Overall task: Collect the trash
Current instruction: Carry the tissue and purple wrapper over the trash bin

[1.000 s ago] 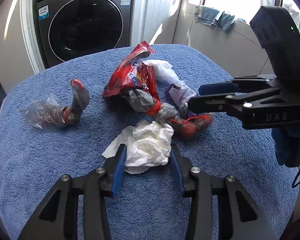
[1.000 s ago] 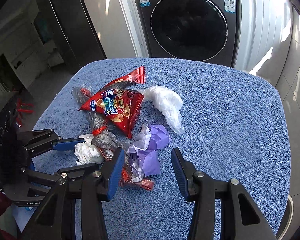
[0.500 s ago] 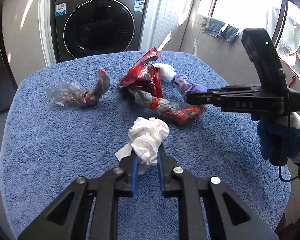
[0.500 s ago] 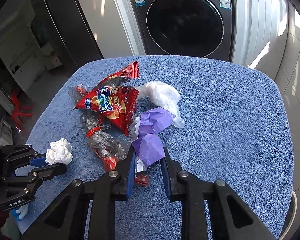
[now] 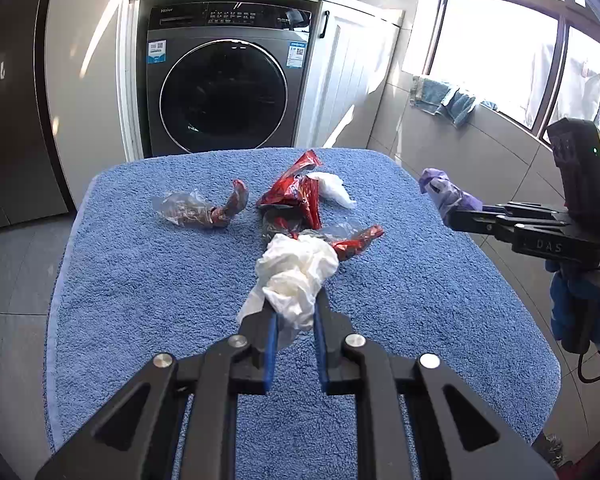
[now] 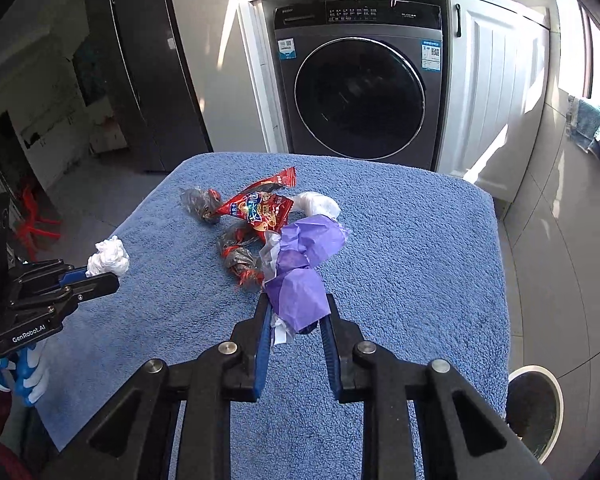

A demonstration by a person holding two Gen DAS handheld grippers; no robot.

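My left gripper is shut on a crumpled white tissue and holds it above the blue towel. It also shows in the right wrist view. My right gripper is shut on a purple wrapper, lifted off the towel; it shows at the right in the left wrist view. On the towel lie a red snack bag, a white plastic wad, a clear wrapper with red ends and a grey-red wrapper.
A washing machine stands behind the table. A round bin sits on the floor right of the table in the right wrist view. A dark cabinet is at the left.
Both grippers closed on their pieces and rose up and back from the towel: the left with the white tissue, the right with the purple wrapper.
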